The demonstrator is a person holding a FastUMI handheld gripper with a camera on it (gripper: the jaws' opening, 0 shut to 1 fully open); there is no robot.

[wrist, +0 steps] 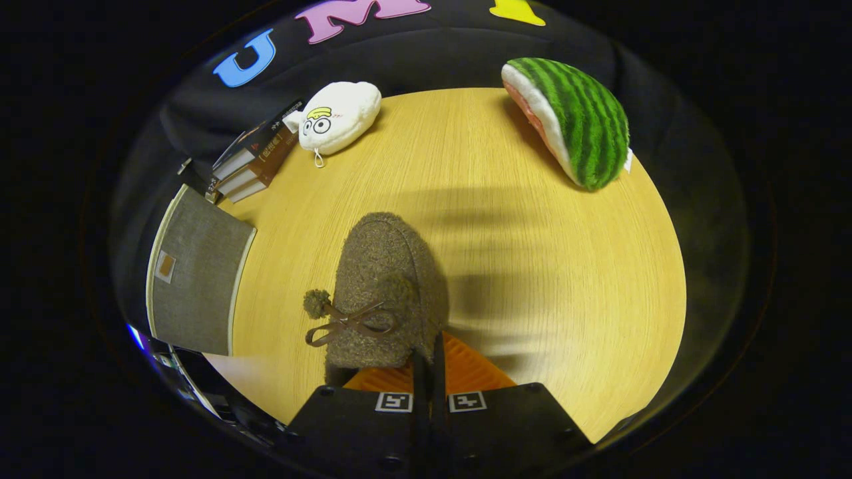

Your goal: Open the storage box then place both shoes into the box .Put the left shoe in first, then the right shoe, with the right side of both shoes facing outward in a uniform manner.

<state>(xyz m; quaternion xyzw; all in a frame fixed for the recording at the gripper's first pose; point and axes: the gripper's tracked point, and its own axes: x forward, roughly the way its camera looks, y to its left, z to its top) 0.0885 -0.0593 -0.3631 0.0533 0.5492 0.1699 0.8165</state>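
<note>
**Inspector:** Start with the surface (532, 266).

**Onlooker:** Round, light wood, the grain running across it. Soft shadow bands lie over its middle. Black cloth closes the booth in behind it.

**Inspector:** What stands on it?

**Onlooker:** At the far side, a watermelon-slice plush (576, 120), lying tilted near the rim. Well apart from it, also at the far rim, a white plush (338, 116) with a cartoon face; it touches or overlaps a small stack of books (256, 159). Nearer than the books, at the rim, sits the grey fabric storage box (194, 273), its lid down, a small tag on the top.

**Inspector:** The shoe?

**Onlooker:** One brown fuzzy shoe (389, 286) with a bow and a pompom, just ahead of the tool (429, 362), toe pointing away towards the far side. It is outside the box, beside it but apart from it.

**Inspector:** State of the tool?

**Onlooker:** The fingers are pressed nearly together, a thin strip of the shoe's heel edge pinched between them. The shoe's rear sits against the finger on the box side.

**Inspector:** Anything obscured?

**Onlooker:** The shoe's heel and opening are hidden behind the fingers. Whether the sole rests on the surface or is raised, I cannot tell. The book spines are too small to make out. The box's near corner is cut off, and below it some dim clutter I cannot identify.
</note>
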